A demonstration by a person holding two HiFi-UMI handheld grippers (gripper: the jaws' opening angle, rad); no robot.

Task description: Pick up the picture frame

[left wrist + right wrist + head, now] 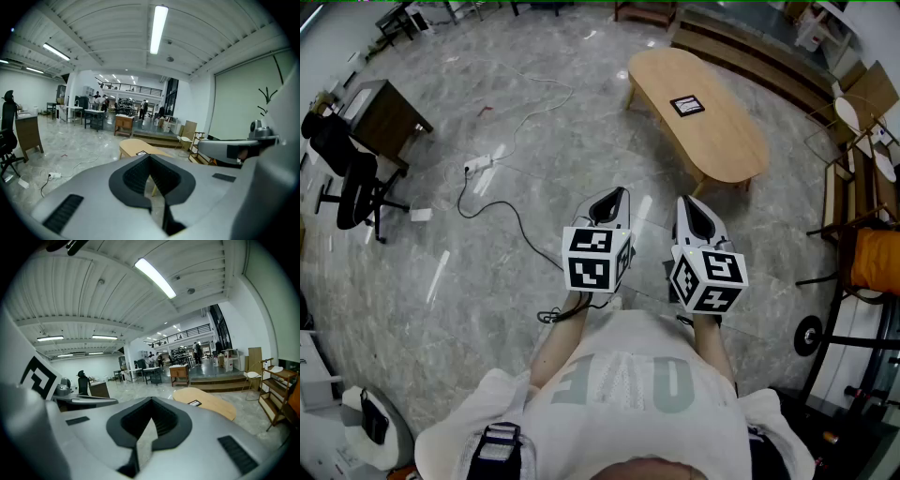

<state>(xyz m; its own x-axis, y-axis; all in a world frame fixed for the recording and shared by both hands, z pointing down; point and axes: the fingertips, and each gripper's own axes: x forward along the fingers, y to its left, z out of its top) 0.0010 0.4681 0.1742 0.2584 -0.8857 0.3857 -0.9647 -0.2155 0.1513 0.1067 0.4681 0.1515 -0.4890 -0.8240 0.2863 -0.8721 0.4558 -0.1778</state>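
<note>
Head view: both grippers closed and empty, frame lying on the far table

Seen from above, a person [628,384] stands on a grey stone floor [534,103] and holds both grippers close in front of the chest, side by side and just apart. The left gripper [621,193] and the right gripper [687,201] each carry a marker cube [596,258] at the near end, and both point ahead toward the table and slightly downward.

The picture frame [686,105] lies flat on a long, rounded wooden table [727,141], near the middle of its top. It is well away from both grippers, ahead of them and a little to the right.

In the left gripper view the two jaws meet at their tips with nothing between them; the table shows small beyond them. The right gripper view shows the same: jaws together, nothing held, with the table and the dark frame on it beyond and to the right of the jaws.

On the floor to the left, a black cable [502,211] runs to a white power strip [478,166]. A black office chair [352,178] stands near the left edge.
</note>
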